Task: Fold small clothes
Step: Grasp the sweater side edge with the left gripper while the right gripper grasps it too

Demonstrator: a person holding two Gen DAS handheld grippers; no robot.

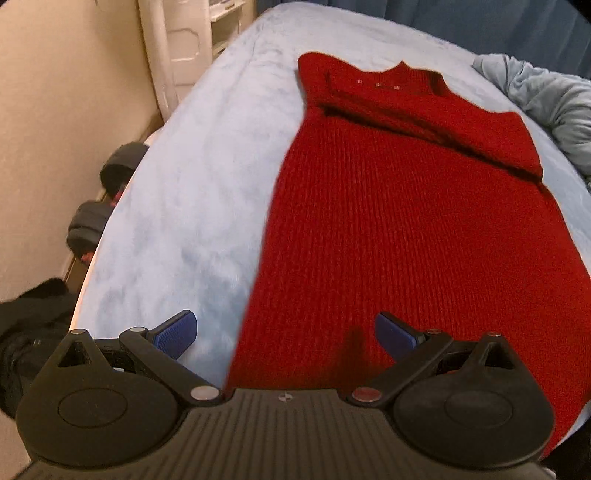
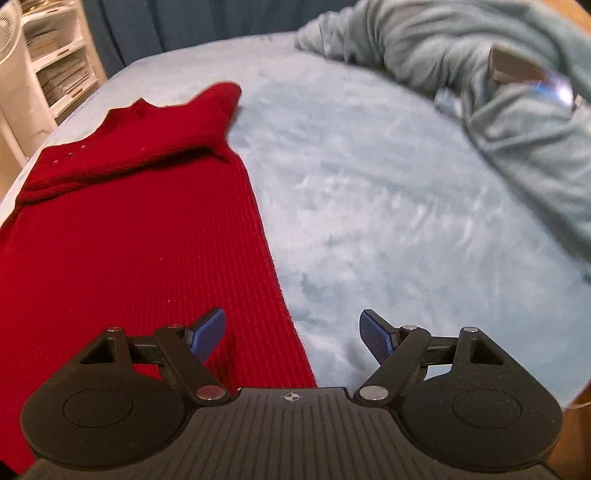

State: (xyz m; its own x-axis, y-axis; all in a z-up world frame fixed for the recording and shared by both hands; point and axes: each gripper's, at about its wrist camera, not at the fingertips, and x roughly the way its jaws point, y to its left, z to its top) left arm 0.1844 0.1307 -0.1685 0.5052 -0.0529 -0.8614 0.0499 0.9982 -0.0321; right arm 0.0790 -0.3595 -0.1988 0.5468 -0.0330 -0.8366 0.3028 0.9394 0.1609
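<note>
A red knitted garment (image 1: 406, 221) lies flat on the light blue bedspread (image 1: 177, 206), its sleeves folded across the chest near the collar. It also shows in the right wrist view (image 2: 140, 229). My left gripper (image 1: 286, 332) is open and empty, hovering over the garment's near left edge, one finger over the bedspread, the other over the knit. My right gripper (image 2: 291, 334) is open and empty, straddling the garment's near right edge, its left finger (image 2: 207, 334) over the knit.
A crumpled pale blue blanket (image 2: 480, 81) lies at the far right of the bed. A beige wall (image 1: 55, 110) and dark clothes (image 1: 26, 325) are left of the bed. White shelves (image 2: 48, 62) stand at the far left corner, dark blue curtains (image 2: 166, 22) behind.
</note>
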